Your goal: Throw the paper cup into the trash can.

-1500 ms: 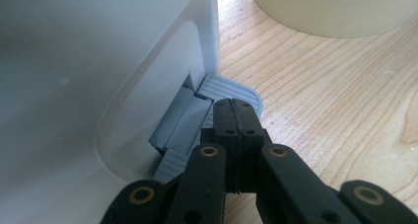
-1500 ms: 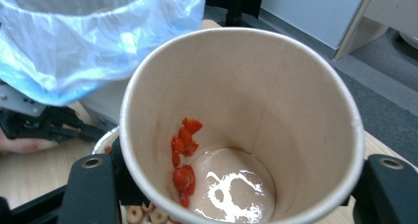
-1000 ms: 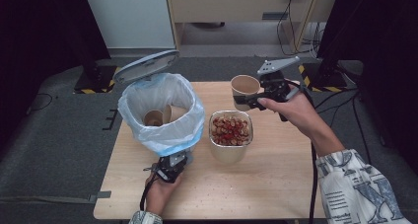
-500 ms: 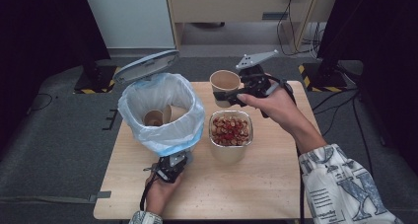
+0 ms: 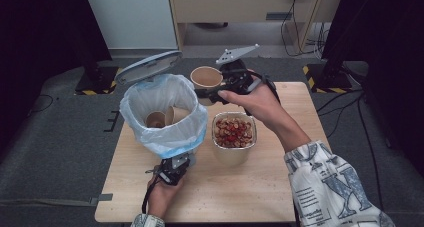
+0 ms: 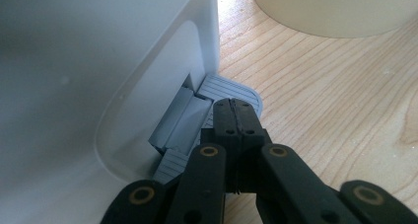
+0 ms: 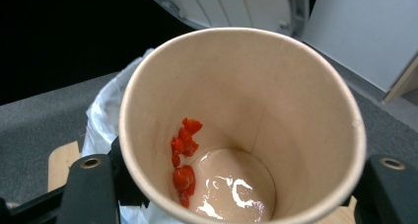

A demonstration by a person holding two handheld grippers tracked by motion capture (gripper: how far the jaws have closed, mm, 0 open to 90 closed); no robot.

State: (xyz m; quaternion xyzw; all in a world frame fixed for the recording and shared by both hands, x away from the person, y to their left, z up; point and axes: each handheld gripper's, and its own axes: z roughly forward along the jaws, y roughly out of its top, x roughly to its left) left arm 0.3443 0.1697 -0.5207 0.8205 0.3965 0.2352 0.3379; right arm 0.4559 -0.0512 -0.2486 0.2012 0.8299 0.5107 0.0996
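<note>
- Where the table [image 5: 260, 197] runs out to its left side stands a white pedal bin [image 5: 165, 112], lid [image 5: 147, 67] tipped up behind it, a pale blue-tinged bag [image 5: 150, 134] folded over its rim.
- Down inside the bag lie two used paper cups [image 5: 161, 118], one leaning against the other.
- At the bin's foot, on the near side, the left tool [image 5: 172, 169] is held low in the person's left hand [image 5: 161, 194]; the left gripper view shows its two black jaws pressed together with nothing between them, tips resting on the grey ribbed pedal [image 6: 231, 91] that sticks out from the bin's base.
- Just right of the bin, near the table's middle, sits a pale tub [image 5: 234, 137] full of red and tan dried pieces.
- Above the gap between bin and tub, the right tool [image 5: 212, 89] is carried in the air by the person's right hand [image 5: 255, 102], a patterned sleeve [image 5: 330, 182] trailing back to the near right corner.
- Its jaws are clamped on either side of a brown paper cup [image 5: 206, 78], which is lifted off the table beside the bin's far right rim, mouth upward and slightly tilted.
- The right gripper view looks straight into that cup: a shiny pale film at the bottom and a few red scraps [image 7: 183, 160] stuck to the inner wall, with the bag's edge and the raised lid beyond it.
</note>
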